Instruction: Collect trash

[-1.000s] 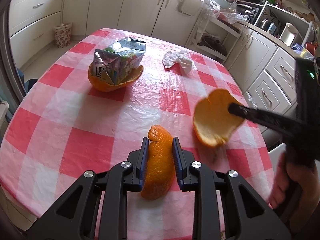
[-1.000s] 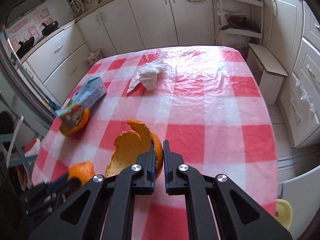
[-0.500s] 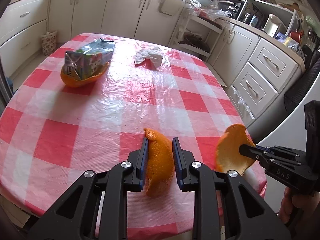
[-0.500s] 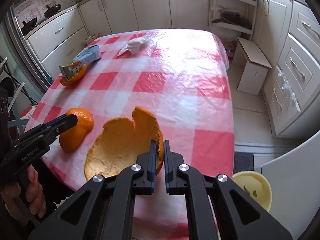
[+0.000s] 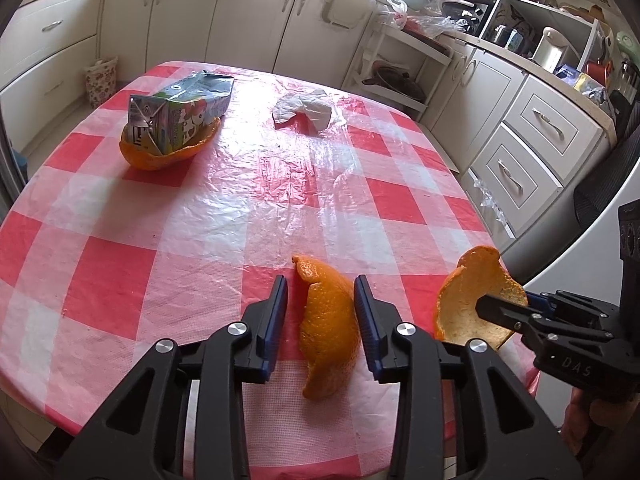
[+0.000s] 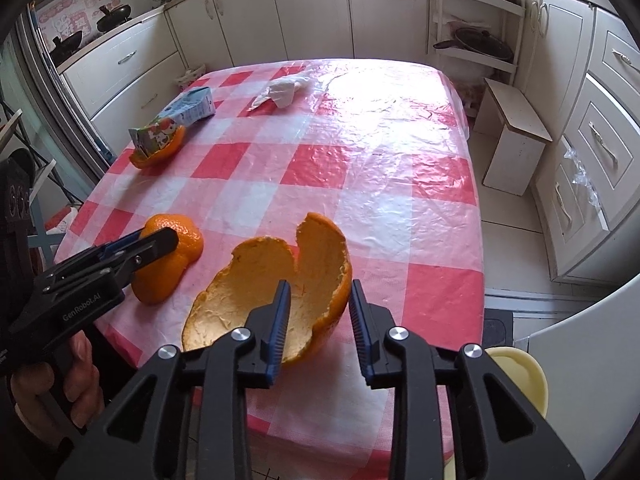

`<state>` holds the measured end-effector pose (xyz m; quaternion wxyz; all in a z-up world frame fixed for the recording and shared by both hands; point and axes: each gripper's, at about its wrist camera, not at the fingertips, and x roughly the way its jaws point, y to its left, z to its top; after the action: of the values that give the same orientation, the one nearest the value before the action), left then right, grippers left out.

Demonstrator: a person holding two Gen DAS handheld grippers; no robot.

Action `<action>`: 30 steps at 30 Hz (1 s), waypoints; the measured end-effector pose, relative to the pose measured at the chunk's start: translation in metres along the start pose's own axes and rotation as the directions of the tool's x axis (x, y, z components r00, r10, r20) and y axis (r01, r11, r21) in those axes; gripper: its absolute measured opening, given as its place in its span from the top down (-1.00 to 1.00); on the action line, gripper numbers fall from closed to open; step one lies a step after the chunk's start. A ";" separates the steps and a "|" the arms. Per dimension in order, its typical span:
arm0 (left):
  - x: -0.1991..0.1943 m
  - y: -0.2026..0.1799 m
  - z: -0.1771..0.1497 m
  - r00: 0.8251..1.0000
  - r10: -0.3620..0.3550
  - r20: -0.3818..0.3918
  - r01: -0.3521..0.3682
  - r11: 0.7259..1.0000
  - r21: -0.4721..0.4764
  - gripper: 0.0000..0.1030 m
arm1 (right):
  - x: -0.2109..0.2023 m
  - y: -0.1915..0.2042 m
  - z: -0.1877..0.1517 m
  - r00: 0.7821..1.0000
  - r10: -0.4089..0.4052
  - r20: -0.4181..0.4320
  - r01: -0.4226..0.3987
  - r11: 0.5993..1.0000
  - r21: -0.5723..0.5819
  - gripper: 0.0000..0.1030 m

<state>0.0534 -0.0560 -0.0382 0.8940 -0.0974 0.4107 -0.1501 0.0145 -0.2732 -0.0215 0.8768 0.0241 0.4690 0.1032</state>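
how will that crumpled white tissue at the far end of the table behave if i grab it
The crumpled white paper tissue looks thin and creased, so probably floppy and very light. It would likely compress flat under pinching and slide easily on the glossy red-checked plastic tablecloth if pushed.

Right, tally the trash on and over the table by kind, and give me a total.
Orange peel pieces: 3 (one at the left gripper, one at the right gripper, one under the carton)
Juice carton: 1
Crumpled tissue: 1
Total: 5
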 end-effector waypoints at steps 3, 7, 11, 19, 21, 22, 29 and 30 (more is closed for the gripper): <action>0.000 0.000 0.000 1.000 0.007 0.000 -0.007 1.000 0.005 0.29 | 0.004 -0.002 0.000 1.000 -0.005 -0.016 0.005 1.000 -0.001 0.40; -0.001 0.001 0.000 1.000 0.015 0.005 -0.015 1.000 0.006 0.20 | 0.003 -0.003 -0.002 1.000 -0.011 -0.020 0.011 1.000 0.001 0.40; -0.002 0.003 0.000 1.000 0.014 0.009 -0.014 1.000 0.002 0.20 | 0.000 -0.007 -0.004 1.000 -0.017 -0.019 0.017 1.000 0.006 0.40; -0.002 -0.009 -0.002 1.000 -0.007 0.010 0.006 0.998 0.057 0.60 | -0.004 -0.007 -0.006 1.000 -0.008 -0.010 0.008 1.000 -0.002 0.50; -0.002 -0.008 -0.002 1.000 -0.023 0.007 0.023 0.999 0.048 0.63 | -0.005 -0.007 -0.006 1.000 -0.007 -0.005 0.007 1.000 -0.006 0.54; -0.002 -0.006 -0.001 0.999 -0.040 0.001 0.040 0.999 0.033 0.64 | -0.006 -0.007 -0.006 1.000 -0.008 -0.003 0.008 1.000 -0.007 0.55; 0.001 0.004 0.001 0.996 -0.086 -0.013 0.086 0.996 -0.029 0.66 | -0.004 -0.008 -0.006 1.000 -0.011 -0.002 0.011 1.000 -0.009 0.64; 0.002 0.004 0.002 0.996 -0.089 -0.014 0.088 0.996 -0.030 0.67 | -0.004 -0.008 -0.006 1.000 -0.011 -0.003 0.011 1.000 -0.008 0.67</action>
<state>0.0565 -0.0525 -0.0394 0.8819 -0.1274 0.4148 -0.1842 0.0084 -0.2824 -0.0230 0.8769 0.0180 0.4699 0.1002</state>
